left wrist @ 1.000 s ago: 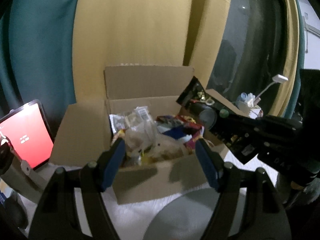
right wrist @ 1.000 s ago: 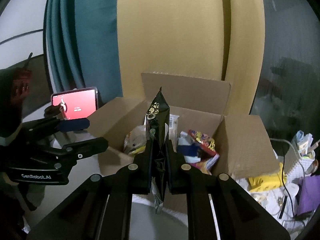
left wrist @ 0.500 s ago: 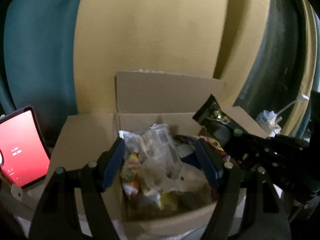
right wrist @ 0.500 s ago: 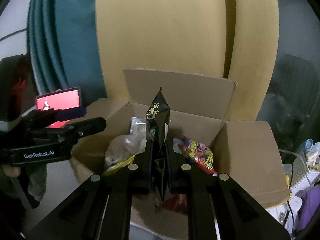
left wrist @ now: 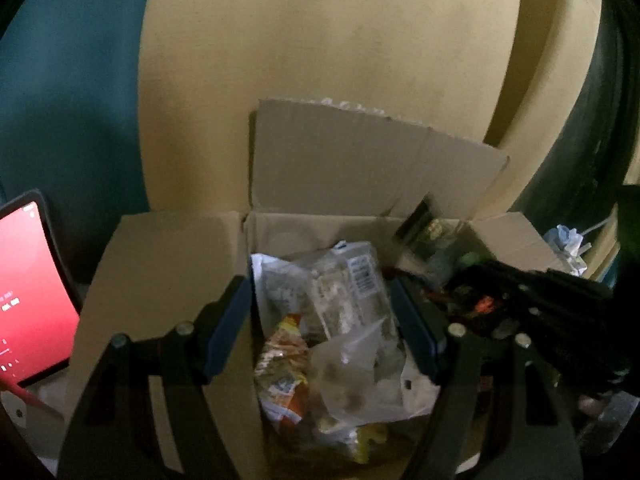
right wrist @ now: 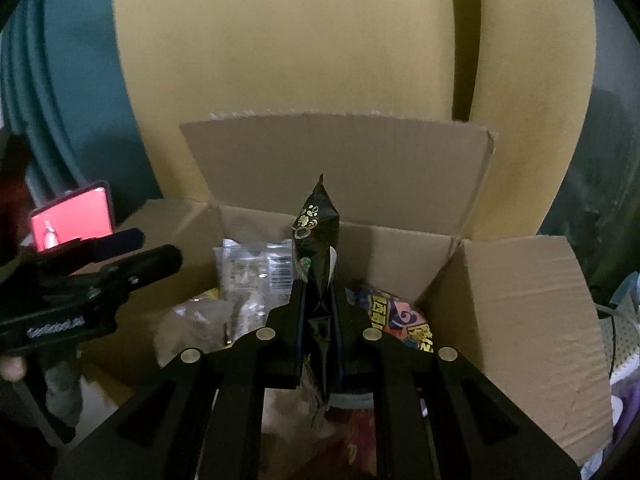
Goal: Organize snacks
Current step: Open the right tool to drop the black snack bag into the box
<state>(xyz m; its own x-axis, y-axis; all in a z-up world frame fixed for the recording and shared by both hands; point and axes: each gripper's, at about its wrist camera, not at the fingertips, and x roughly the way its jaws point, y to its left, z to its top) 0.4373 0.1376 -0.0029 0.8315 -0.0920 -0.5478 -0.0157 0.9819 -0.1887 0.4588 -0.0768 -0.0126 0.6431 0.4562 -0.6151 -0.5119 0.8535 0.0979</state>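
Behind the corrugated cardboard box [right wrist: 500, 304] hang a mustard-yellow curtain [right wrist: 300, 40] and a teal curtain [right wrist: 76, 92]; a red-lit tablet [left wrist: 24, 292] stands left of the box. The right claw [right wrist: 319, 300] pinches a glossy black foil snack pouch [right wrist: 316, 224], long axis upright, above the box. The left claw [left wrist: 320, 320] gapes wide, empty, over crinkly clear packets [left wrist: 344, 296] inside the box.

black pouch [right wrist: 316, 240], gold print | brown box [right wrist: 516, 304] | screen [left wrist: 28, 292] red | curtain [right wrist: 280, 40] seemingly mustard
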